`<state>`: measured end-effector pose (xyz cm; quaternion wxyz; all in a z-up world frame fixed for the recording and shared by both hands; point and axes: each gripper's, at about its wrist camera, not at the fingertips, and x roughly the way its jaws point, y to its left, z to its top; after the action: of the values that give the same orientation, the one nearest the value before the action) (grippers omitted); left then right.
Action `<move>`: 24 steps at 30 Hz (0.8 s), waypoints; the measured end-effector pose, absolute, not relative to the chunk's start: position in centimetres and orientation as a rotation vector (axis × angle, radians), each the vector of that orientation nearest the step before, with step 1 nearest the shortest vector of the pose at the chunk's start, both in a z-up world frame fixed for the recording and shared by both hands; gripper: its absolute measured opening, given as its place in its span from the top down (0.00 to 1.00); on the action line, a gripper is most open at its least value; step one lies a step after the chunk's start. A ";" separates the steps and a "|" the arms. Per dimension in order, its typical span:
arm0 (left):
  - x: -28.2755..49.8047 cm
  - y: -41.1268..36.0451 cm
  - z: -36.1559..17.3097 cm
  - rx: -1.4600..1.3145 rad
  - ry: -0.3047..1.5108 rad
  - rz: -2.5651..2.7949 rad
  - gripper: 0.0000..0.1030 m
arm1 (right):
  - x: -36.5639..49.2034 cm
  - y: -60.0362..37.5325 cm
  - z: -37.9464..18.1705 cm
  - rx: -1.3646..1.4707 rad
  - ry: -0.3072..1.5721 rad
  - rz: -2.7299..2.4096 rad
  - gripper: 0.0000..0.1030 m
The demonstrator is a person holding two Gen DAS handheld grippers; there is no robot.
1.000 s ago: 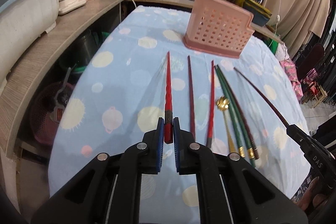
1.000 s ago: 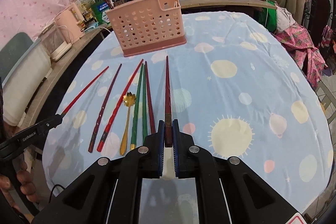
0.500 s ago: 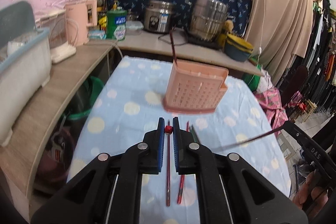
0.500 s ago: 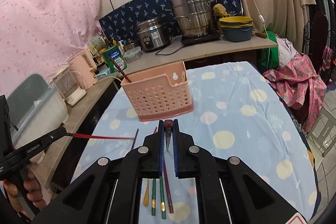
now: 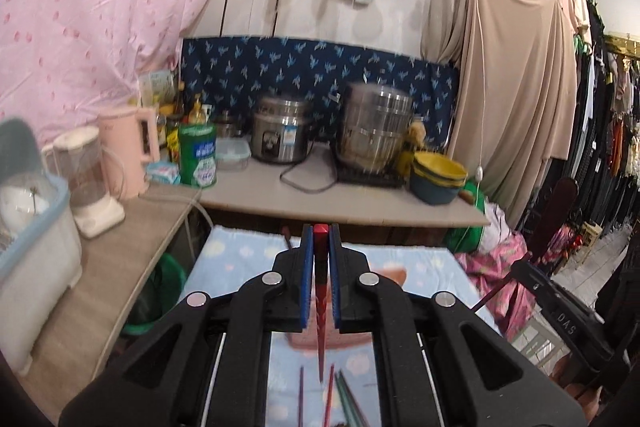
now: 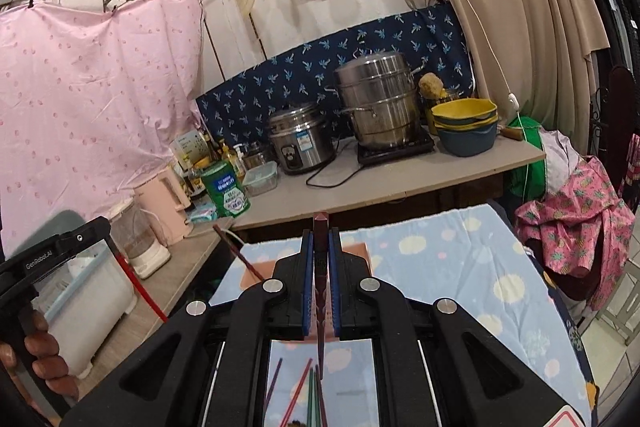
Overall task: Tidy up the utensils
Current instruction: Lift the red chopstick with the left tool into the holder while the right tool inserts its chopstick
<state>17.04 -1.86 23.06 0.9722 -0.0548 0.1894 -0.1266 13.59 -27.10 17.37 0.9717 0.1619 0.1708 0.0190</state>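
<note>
left hand-held gripper (image 5: 320, 269) raised red chopstick (image 5: 320, 339); right hand-held gripper (image 6: 320, 269) raised, apparently, dark chopstick (image 6: 320, 323)

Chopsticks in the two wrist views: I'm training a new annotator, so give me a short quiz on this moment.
1. True or false: the left tongs are shut on a red chopstick.
2. What do the right tongs hold? A) a gold spoon B) a dark red-brown chopstick C) nothing
3. Fill in: more chopsticks lie on the blue spotted ____ below the tongs.

Key: 1 true; 2 B; 3 tablecloth.
</note>
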 end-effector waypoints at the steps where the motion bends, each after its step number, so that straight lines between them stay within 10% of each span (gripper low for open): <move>1: 17.4 -2.1 23.8 -0.116 0.360 -0.260 0.93 | 14.3 -27.2 17.9 0.333 0.328 0.036 0.93; 10: 22.0 -5.4 27.7 -0.128 0.212 -0.290 0.93 | 20.0 -27.1 20.7 0.363 0.236 0.040 0.93; 24: 27.9 -6.1 19.1 -0.167 0.379 -0.284 0.93 | 24.8 -25.9 14.2 0.347 0.393 0.033 0.93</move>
<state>27.91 -6.13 19.08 0.9687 -0.0826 0.1875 -0.1405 24.79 -25.90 14.16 0.9657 0.1713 0.1943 0.0161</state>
